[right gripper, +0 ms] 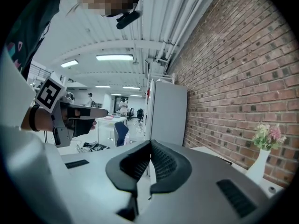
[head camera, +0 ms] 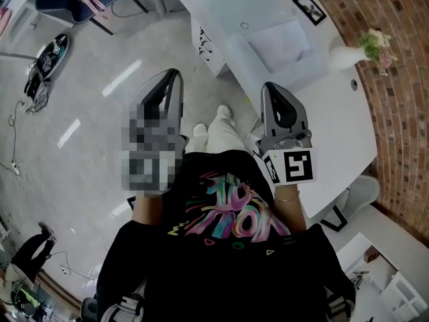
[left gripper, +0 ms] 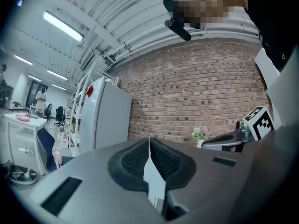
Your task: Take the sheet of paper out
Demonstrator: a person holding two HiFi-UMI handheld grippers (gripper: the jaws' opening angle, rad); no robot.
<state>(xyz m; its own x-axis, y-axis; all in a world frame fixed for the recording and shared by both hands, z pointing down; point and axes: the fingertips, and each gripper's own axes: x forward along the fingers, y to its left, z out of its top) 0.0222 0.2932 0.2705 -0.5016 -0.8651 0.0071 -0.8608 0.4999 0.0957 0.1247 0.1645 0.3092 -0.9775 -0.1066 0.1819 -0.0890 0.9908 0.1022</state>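
Observation:
A clear plastic case (head camera: pixel 276 48) lies on the white table (head camera: pixel 348 123) at the upper right of the head view, with a pale sheet of paper (head camera: pixel 281 43) showing inside it. My left gripper (head camera: pixel 175 74) hangs over the floor, well left of the table. My right gripper (head camera: pixel 270 87) is at the table's near edge, short of the case. Each gripper's own view shows its black pads pressed together with nothing between them: the left gripper (left gripper: pixel 149 141), the right gripper (right gripper: pixel 150 146). Neither gripper view shows the case.
A white vase of flowers (head camera: pixel 358 51) (right gripper: pixel 264 148) (left gripper: pixel 201 135) stands by the brick wall (head camera: pixel 402 79). A framed marker card (head camera: pixel 310 8) lies at the table's far end. A tall white cabinet (left gripper: pixel 105 118) stands ahead. Cables and gear (head camera: pixel 43 62) lie on the floor at the left.

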